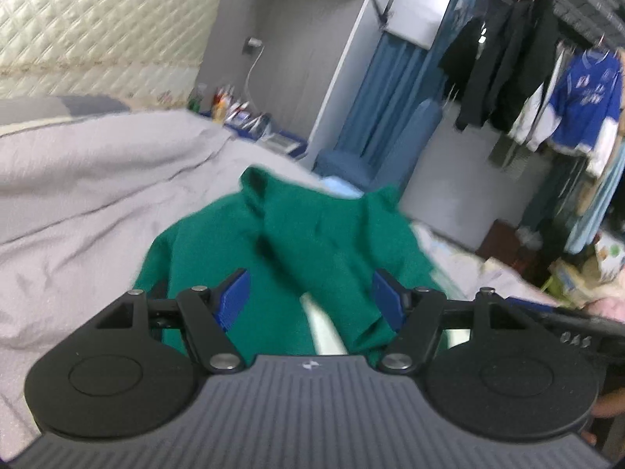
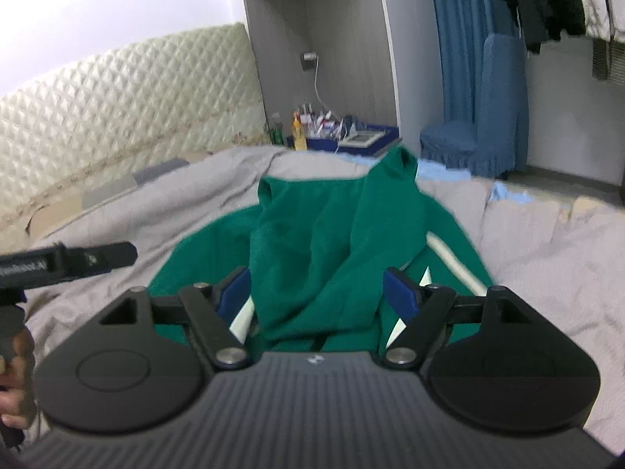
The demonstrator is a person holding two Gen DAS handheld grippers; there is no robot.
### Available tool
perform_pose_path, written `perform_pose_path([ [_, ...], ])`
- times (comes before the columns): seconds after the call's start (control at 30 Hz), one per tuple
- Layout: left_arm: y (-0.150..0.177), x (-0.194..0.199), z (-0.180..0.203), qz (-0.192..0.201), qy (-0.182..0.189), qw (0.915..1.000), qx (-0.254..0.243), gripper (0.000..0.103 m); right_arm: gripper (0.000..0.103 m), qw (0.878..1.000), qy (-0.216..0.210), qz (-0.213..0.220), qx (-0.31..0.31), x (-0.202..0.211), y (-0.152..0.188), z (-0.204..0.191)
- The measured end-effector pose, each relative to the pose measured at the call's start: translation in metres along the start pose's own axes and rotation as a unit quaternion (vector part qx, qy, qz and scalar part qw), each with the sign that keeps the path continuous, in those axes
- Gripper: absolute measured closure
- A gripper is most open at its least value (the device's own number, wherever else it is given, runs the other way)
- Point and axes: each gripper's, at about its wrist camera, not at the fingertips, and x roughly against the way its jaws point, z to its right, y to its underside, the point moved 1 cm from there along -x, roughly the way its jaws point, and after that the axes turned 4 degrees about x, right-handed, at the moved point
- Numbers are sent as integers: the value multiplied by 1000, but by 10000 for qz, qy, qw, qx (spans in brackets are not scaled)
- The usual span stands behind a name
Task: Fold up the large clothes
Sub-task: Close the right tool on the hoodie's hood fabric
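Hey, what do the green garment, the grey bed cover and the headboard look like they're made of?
Green garment: soft matte knit or fleece-like fabric, judging by its limp folds; pale stripes look sewn on. Grey bed cover: thin matte woven cloth, probably cotton-like, finely creased. Headboard: padded, quilted in diamonds, with a slight sheen suggesting faux leather or satin; blur leaves that open.

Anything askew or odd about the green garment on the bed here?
Yes. The green garment lies bunched on the grey bedcover, not flat: a fold is heaped across its middle and two ends stick up at the far edge. No damage shows.
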Motion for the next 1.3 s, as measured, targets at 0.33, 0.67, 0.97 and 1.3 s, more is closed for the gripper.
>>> perform_pose_path([
  [0.33, 10, -32, -36, -317, -122, 9993, -162, 30, 12, 9992, -29, -373, -109, -71, 16, -4],
  [0.67, 13, -71, -66, -612, -312, 9976, 115, 30, 12, 9937, 135, -528, 980, -117, 38, -38],
  [0.97, 12, -72, -67, -514, -351, 9978, 239, 30, 67, 9922, 537, -890, 692, -166, 42, -29],
  [1.3, 5, -58, -89, -277, -525, 9963, 618, 30, 81, 9878, 1187, -173, 989, -170, -90, -10],
])
